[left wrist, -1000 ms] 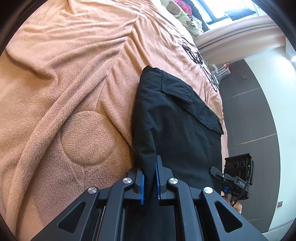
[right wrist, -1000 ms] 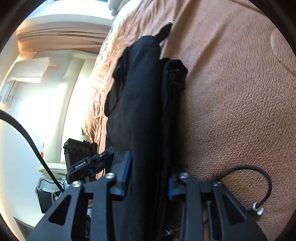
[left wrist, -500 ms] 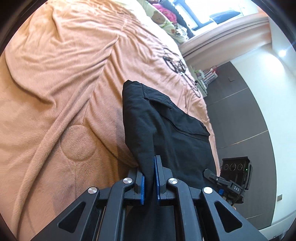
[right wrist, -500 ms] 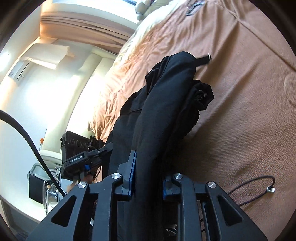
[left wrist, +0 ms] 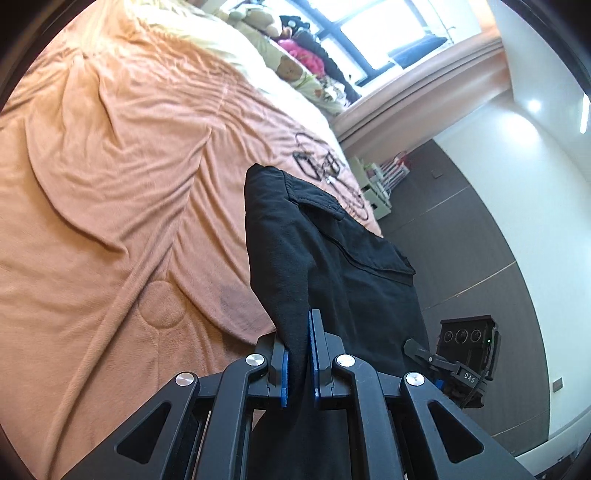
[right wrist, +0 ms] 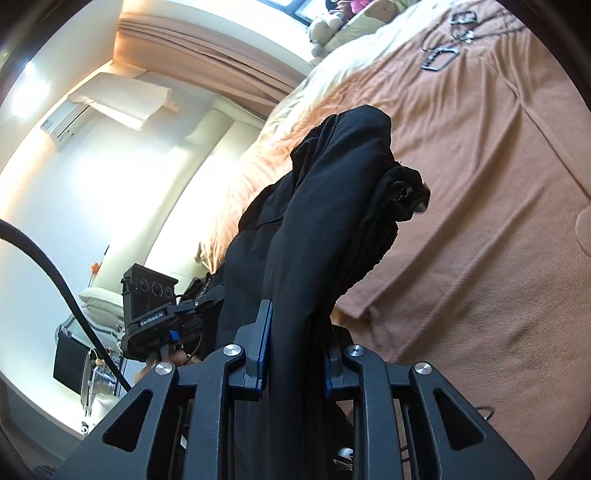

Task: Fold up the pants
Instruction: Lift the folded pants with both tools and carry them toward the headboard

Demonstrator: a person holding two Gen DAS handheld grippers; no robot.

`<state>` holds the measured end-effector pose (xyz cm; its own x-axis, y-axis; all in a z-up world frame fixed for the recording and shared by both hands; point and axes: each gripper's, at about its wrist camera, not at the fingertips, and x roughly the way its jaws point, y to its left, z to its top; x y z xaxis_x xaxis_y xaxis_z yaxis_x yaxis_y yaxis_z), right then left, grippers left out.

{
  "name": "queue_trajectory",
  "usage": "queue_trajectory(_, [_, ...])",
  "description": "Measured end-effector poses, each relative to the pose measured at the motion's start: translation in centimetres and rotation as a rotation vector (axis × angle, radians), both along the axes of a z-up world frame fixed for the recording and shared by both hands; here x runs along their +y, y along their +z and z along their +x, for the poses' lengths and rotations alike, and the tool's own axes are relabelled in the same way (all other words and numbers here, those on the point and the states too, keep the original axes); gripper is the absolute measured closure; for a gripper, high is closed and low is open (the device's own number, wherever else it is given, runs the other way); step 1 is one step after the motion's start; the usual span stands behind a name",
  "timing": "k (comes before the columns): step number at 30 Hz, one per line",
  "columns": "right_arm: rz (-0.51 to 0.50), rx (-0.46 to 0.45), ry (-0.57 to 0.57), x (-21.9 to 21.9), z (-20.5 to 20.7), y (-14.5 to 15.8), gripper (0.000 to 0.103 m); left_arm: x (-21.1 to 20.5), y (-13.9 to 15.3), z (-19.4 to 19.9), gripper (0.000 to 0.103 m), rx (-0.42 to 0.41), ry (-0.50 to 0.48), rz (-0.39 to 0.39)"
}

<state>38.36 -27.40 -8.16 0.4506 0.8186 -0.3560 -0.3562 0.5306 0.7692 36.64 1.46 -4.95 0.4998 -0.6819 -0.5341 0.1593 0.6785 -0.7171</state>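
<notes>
Left wrist view: our left gripper (left wrist: 298, 350) has its blue pads (left wrist: 283, 373) clamped on a thin fold of the black pants (left wrist: 332, 266). The cloth runs forward from the jaws over the orange blanket (left wrist: 110, 184), a flapped pocket (left wrist: 373, 251) facing up. Against the frame a second ago, the pants look smaller and sit further from the lens, and more of the blanket shows around them: the round quilted patch (left wrist: 160, 304) has shrunk and slid lower in the picture, and the window (left wrist: 373, 33) and the stuffed toys (left wrist: 291, 66) at the head of the bed have come into view. The grip on the fold is unchanged. Our right gripper (left wrist: 463, 354) shows at the right edge of the pants, as before.

Right wrist view: our right gripper (right wrist: 295, 350) is closed on a thick bunched roll of the pants (right wrist: 332, 206), cloth filling the gap between its pads. The jaws stood a little wider a second ago. The bunch now hangs clear above the blanket (right wrist: 480, 221), whereas earlier it lay close against it. The picture has also rolled, bringing the black straps (right wrist: 441, 57) at the top of the bed into view. Our left gripper (right wrist: 162, 314) appears at the left, beside the pants.
</notes>
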Motion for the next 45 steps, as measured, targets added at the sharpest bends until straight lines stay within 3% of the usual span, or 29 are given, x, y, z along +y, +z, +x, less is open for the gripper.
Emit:
queue_trajectory(18, [-0.007, -0.091, 0.068, 6.5, 0.1, 1.9, 0.084, 8.6, 6.0, -5.1, 0.094, -0.131, 0.083, -0.007])
queue_trajectory(38, [-0.03, -0.119, 0.219, 20.3, 5.7, 1.7, 0.084, 22.5, 7.8, -10.6, 0.094, -0.194, 0.227, 0.021])
queue_trajectory(45, [-0.05, -0.127, 0.263, 25.6, 7.8, 1.5, 0.084, 27.4, 7.0, -11.4, 0.094, -0.197, 0.288, 0.013])
